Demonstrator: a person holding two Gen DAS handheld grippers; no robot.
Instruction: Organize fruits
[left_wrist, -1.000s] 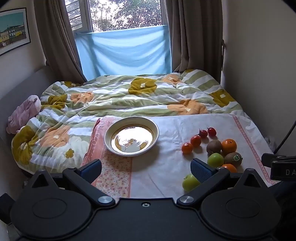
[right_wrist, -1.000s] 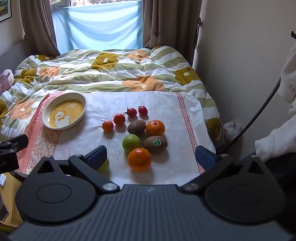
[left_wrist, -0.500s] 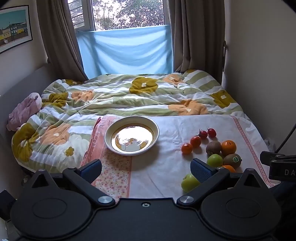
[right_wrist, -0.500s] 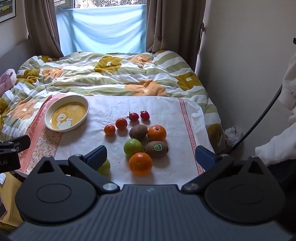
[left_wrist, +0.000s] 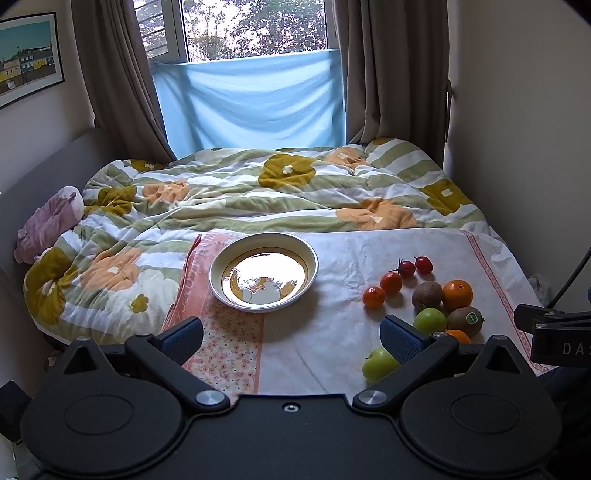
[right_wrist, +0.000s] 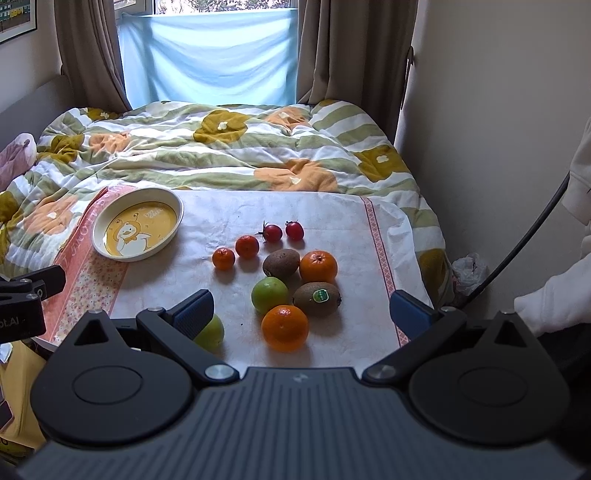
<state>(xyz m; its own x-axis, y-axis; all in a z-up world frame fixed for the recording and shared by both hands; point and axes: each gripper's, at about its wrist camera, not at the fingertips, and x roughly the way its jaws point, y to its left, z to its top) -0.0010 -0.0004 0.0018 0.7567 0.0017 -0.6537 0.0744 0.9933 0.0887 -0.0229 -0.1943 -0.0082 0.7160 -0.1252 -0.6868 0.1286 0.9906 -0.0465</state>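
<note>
- The left gripper (left_wrist: 291, 338) hangs with its jaws spread wide and nothing between them, above a white cloth (left_wrist: 332, 332) laid on a bed.
- A cream bowl (left_wrist: 263, 272) sits on the cloth, well apart from the fruit.
- To the right lie cherry tomatoes (left_wrist: 415, 266), two kiwis (left_wrist: 427, 294), an orange (left_wrist: 458, 294) and a green apple (left_wrist: 429, 320).
- A second green apple (left_wrist: 378, 364) lies just beside the gripper's right finger (left_wrist: 400, 338).

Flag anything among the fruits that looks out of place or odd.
One green apple lies apart from the cluster of fruits, near the cloth's front edge and partly behind a finger of the right gripper. The bowl holds no fruit. Nothing looks spilled or damaged.
</note>
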